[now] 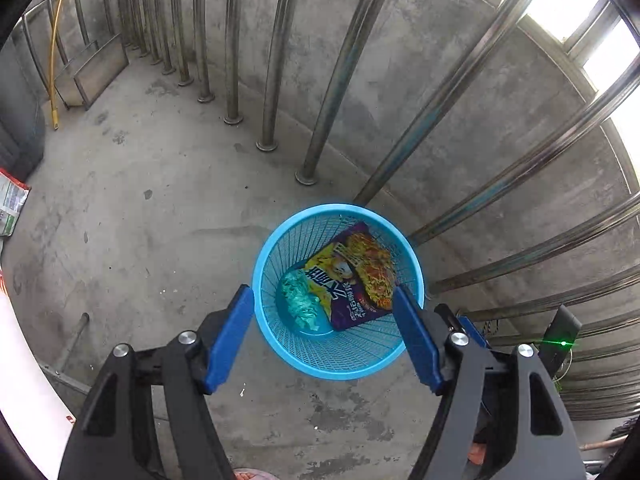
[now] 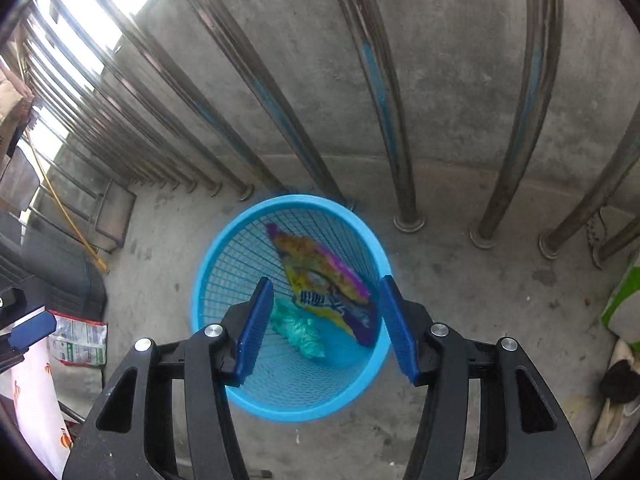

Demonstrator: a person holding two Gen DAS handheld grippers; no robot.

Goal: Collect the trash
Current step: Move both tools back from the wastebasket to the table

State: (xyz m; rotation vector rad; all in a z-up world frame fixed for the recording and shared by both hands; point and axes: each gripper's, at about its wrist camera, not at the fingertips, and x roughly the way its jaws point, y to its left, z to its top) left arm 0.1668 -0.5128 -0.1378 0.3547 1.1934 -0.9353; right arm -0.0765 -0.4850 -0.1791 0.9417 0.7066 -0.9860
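Your left tool (image 1: 324,296): blue pads spread wide, nothing between them, poised above the bin (image 1: 280,344) and pointing down into it.

Your right tool (image 2: 326,286): pads also apart and empty, above the same bin (image 2: 208,280), seen from the other side.

Bin: blue mesh plastic, round, upright on the concrete floor (image 1: 140,208), close to the foot of the steel railing (image 1: 360,40).

Contents of bin: one purple and yellow snack wrapper (image 1: 356,276), leaning against the inner wall; one crumpled teal bag (image 1: 302,304), lying on the bottom just beside the wrapper, touching it. The right view shows the same wrapper (image 2: 320,276) and teal bag (image 2: 300,332).

Still on the floor, well apart from the bin: one red, white and green packet (image 2: 80,340) to the left in the right view, partly cut off at the left edge of the left view (image 1: 10,204).

Other items: yellow pole (image 1: 54,80) leaning at the far left by a metal frame (image 1: 96,68); shoes (image 2: 616,384) near the right edge of the right view.
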